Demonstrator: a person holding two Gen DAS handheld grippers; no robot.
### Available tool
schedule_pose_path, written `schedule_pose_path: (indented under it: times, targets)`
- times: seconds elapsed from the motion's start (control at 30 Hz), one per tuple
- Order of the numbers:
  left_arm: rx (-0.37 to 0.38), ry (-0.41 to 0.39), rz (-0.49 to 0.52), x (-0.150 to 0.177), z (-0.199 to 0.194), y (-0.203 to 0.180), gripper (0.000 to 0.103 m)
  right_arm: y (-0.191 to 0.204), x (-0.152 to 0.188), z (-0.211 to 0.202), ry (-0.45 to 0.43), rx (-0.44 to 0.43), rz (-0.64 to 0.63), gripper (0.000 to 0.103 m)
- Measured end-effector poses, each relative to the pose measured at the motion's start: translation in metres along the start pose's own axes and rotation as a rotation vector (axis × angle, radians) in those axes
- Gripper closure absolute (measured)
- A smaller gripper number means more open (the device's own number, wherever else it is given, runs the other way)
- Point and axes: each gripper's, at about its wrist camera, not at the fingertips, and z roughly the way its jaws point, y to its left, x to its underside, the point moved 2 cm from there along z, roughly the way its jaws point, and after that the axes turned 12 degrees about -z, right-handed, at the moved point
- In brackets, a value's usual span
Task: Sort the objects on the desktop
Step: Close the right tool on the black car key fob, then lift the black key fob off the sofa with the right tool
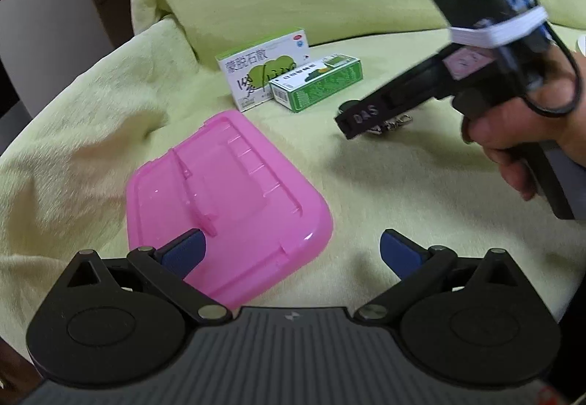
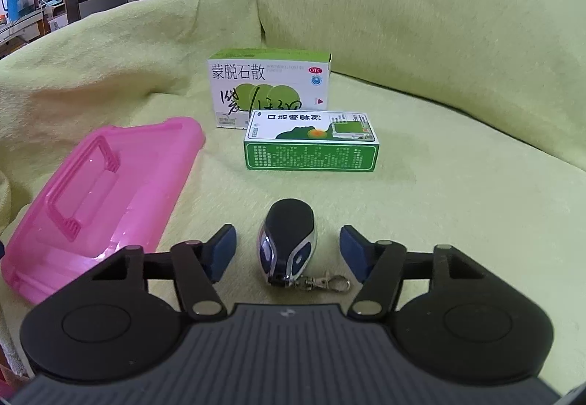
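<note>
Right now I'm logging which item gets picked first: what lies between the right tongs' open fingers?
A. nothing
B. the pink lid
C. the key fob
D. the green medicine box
C: the key fob lies on the yellow-green blanket between the open fingers of the right tongs, untouched.

Layout of objects on the blanket-covered seat.

The lid [image 2: 99, 192] lies flat on the blanket [image 2: 439, 203] toward the left edge of the seat. Right of it, nearer the backrest [image 2: 421, 2], the larger box [image 2: 269, 88] stands upright; the smaller box [image 2: 311, 141] lies just in front of it, apparently touching. The key fob [image 2: 287, 240] lies in front of the smaller box, apart from it, between the open jaws of the right gripper [image 2: 287, 253], its clasp [image 2: 326, 282] toward the camera.
</note>
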Motion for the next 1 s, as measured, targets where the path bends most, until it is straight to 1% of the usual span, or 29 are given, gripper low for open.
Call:
schedule_pose_path:
  times: [0.07, 0.1, 0.33, 0.4, 0.53, 0.77, 1.0]
  targets:
    - [-0.001, 0.004, 0.015, 0.001, 0.001, -0.003, 0.001, 0.000, 0.000, 0.003, 0.007, -0.001, -0.001, 0.057]
    - [-0.001, 0.006, 0.022, 0.001, 0.002, -0.004, 0.001, 0.000, 0.000, 0.005, 0.012, -0.002, -0.002, 0.059]
    - [-0.046, -0.004, 0.062, 0.002, 0.004, -0.014, 0.001, 0.004, 0.003, 0.010, 0.027, -0.005, -0.031, 0.060]
    - [-0.042, 0.007, 0.075, 0.004, 0.005, -0.015, 0.001, 0.006, 0.003, 0.010, 0.023, -0.006, -0.038, 0.062]
    - [-0.032, 0.018, 0.079, 0.006, 0.006, -0.014, 0.001, 0.007, 0.002, 0.009, 0.022, -0.002, -0.038, 0.069]
    - [-0.023, 0.036, 0.086, 0.010, 0.007, -0.017, 0.001, 0.010, 0.009, -0.004, 0.025, -0.027, -0.055, 0.069]
    - [0.011, 0.048, 0.119, 0.012, 0.008, -0.023, 0.001, 0.013, 0.033, -0.039, 0.045, -0.084, -0.090, 0.069]
